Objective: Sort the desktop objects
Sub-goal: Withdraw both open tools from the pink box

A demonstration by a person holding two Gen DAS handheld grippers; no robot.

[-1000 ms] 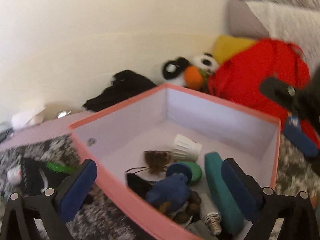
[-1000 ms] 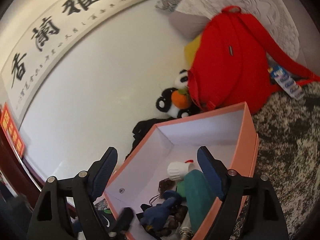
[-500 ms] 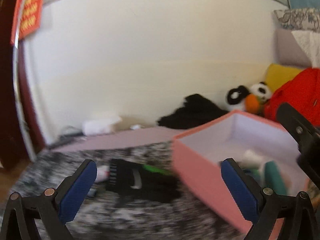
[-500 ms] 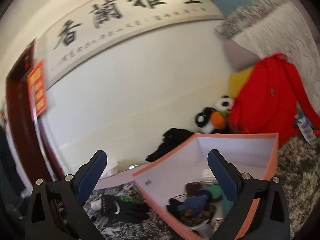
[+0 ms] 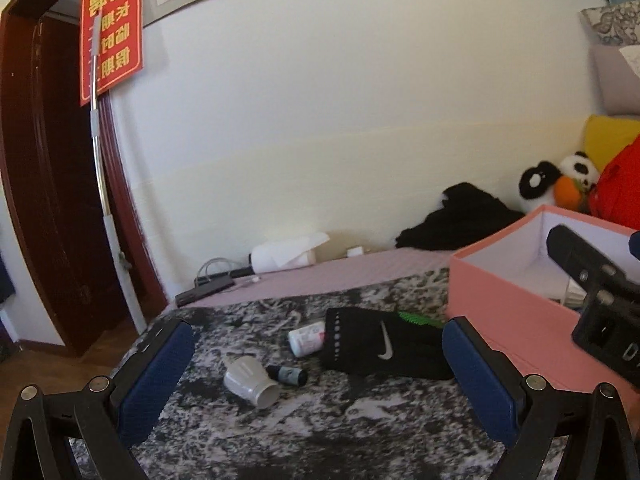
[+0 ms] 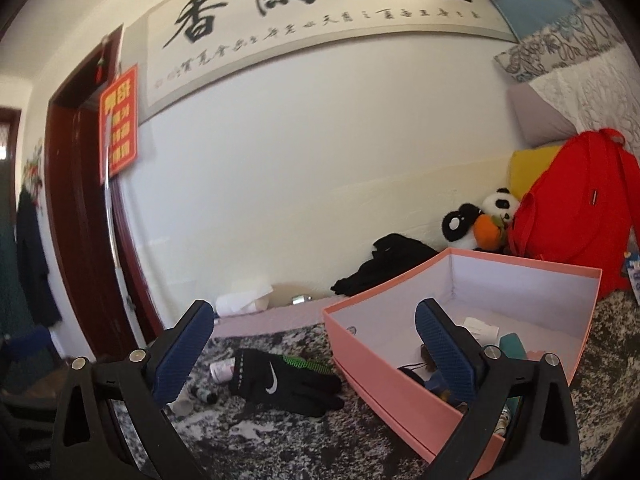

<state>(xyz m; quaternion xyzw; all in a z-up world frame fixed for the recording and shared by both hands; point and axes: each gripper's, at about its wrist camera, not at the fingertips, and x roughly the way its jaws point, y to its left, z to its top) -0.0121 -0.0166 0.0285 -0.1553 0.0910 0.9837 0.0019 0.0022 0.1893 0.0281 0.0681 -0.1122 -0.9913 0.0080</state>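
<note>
The pink box (image 6: pixel 404 364) sits on the mottled bed cover (image 5: pixel 320 432), small items inside. Just left of the box lies a black glove (image 5: pixel 380 346); further left a white pill bottle (image 5: pixel 306 337), white bulb base (image 5: pixel 250 380) and small dark vial (image 5: pixel 288 374). Both the left hand-held gripper (image 5: pixel 316 384) and the right hand-held gripper (image 6: pixel 316 356) are spread wide, holding nothing

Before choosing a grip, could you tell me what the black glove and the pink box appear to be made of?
The black glove looks like soft knit or stretch fabric: matte, creased and limp, with a printed white swoosh. The pink box looks like matte paperboard, with thin straight walls, crisp corners and a white lining; I cannot tell which for sure.
</note>
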